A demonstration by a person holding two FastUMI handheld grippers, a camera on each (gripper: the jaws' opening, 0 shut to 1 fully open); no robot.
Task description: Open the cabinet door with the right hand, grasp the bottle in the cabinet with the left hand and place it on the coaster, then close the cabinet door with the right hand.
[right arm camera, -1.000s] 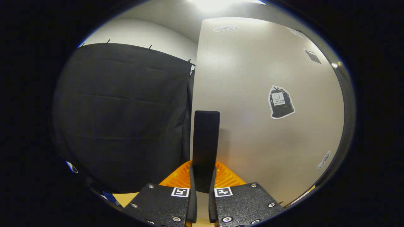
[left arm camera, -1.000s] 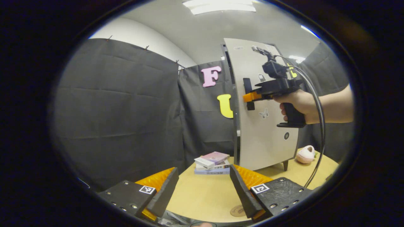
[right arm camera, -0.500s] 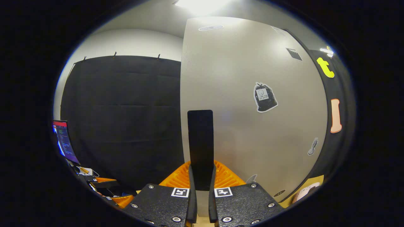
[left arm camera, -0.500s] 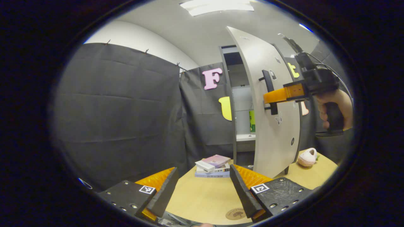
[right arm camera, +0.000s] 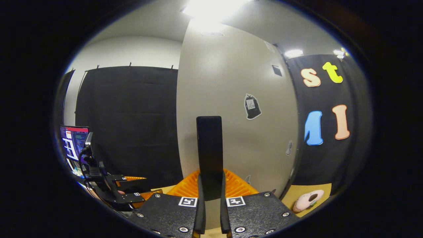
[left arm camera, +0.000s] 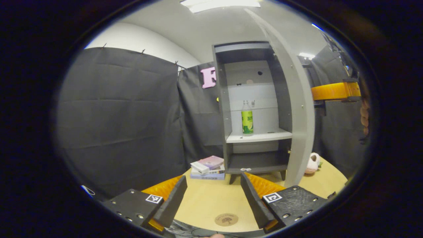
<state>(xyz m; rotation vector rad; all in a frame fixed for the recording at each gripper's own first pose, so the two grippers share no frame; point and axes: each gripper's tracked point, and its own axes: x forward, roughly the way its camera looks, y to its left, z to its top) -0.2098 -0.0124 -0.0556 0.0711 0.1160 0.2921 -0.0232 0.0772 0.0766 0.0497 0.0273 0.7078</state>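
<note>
Door open, bottle next

The right gripper (right arm camera: pixel 210 211) fingers pinch the door handle (right arm camera: pixel 209 148); hold steady. The left gripper (left arm camera: pixel 213 198), fingers apart, should reach toward 12 o'clock for the green bottle (left arm camera: pixel 247 117).

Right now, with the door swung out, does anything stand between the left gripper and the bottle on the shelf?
Nothing visible does. The bottle stands alone on the cabinet's middle shelf, and the door is swung wide to the right, held by the right gripper shut on its handle. The stack of books sits lower, left of the open left gripper's line.
</note>
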